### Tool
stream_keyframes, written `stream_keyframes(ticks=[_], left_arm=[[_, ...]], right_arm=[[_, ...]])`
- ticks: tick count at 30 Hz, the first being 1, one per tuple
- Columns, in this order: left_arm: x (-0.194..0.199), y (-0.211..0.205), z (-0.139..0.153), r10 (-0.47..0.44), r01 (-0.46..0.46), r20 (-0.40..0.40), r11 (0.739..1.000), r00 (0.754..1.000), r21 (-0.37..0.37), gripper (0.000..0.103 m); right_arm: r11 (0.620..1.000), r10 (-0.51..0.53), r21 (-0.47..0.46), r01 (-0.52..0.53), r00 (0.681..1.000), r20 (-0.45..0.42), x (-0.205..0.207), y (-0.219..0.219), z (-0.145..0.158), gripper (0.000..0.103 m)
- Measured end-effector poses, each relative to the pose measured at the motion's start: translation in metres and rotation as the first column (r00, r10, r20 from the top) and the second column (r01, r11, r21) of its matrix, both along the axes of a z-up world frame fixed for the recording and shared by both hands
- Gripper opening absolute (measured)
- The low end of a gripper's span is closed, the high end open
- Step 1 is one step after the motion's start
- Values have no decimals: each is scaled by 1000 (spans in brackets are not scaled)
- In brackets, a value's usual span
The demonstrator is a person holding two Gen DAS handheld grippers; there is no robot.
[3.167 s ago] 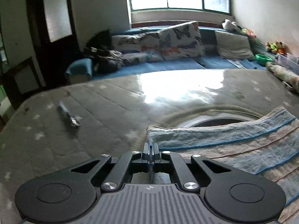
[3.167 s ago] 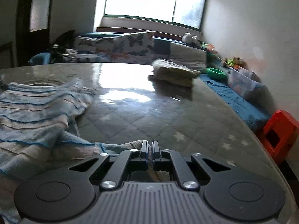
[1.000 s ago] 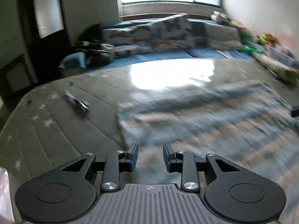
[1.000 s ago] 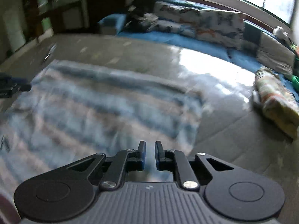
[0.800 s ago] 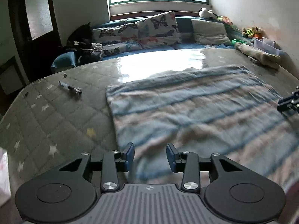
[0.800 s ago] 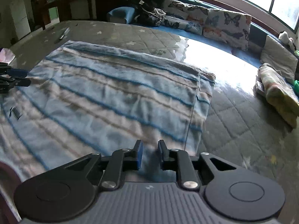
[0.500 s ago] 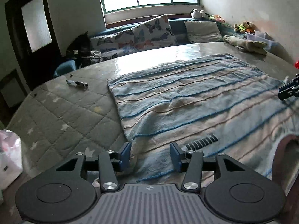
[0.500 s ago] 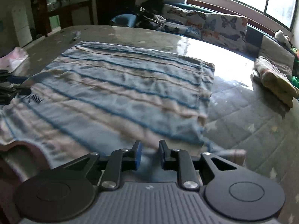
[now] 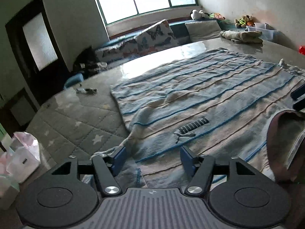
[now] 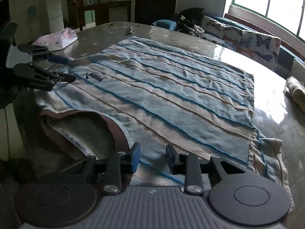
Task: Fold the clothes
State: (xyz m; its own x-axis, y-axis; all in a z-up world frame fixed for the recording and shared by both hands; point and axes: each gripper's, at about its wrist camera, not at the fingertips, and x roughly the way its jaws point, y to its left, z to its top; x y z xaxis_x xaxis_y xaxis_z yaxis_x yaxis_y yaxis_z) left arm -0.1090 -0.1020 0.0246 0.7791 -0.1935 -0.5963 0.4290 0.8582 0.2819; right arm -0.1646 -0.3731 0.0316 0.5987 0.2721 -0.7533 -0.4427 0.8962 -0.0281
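Spread flat across the grey quilted surface [image 9: 76, 126], blue-and-beige striped knit top [image 10: 171, 87] awaiting its first fold; left gripper [image 9: 150, 157] and right gripper [image 10: 152, 158] agape, empty, near shoulder corners, probably next gripping there.

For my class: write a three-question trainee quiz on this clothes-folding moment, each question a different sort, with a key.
1. True or false: the left tool is shut on the striped shirt.
2. The shirt lies: A) bunched in a heap, B) spread flat, C) hanging off a chair.
3. Fill in: the dark logo is on the shirt's ____-hand side, near the left tool.

Key: 1 false, both it and the right tool are open; 2 B; 3 left.
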Motion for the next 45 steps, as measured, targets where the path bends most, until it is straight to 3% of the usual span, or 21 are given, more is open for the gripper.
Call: stream_keyframes(ticks=[13, 16, 21, 26, 38, 42, 45], left_arm=[[4, 28, -4, 67, -68, 52, 997, 996, 32, 78], [3, 31, -7, 84, -86, 60, 996, 995, 30, 80], [6, 34, -9, 117, -119, 70, 992, 991, 30, 80], [11, 33, -10, 134, -139, 87, 989, 987, 49, 81], [16, 30, -5, 156, -160, 74, 986, 985, 51, 82], [13, 19, 9, 123, -124, 66, 992, 990, 9, 100], [7, 3, 22, 65, -61, 89, 997, 994, -46, 102]], right_arm=[[999, -18, 40, 17, 1000, 16, -22, 0, 2, 30], [993, -98, 75, 94, 994, 49, -25, -16, 7, 31], [950, -286, 138, 282, 958, 13, -24, -56, 1, 31], [938, -323, 142, 318, 946, 17, -30, -72, 0, 32], [866, -488, 162, 473, 871, 63, 6, -124, -12, 32], [844, -530, 146, 516, 844, 81, -13, -130, -13, 32], [827, -559, 131, 547, 824, 89, -32, -132, -14, 35]])
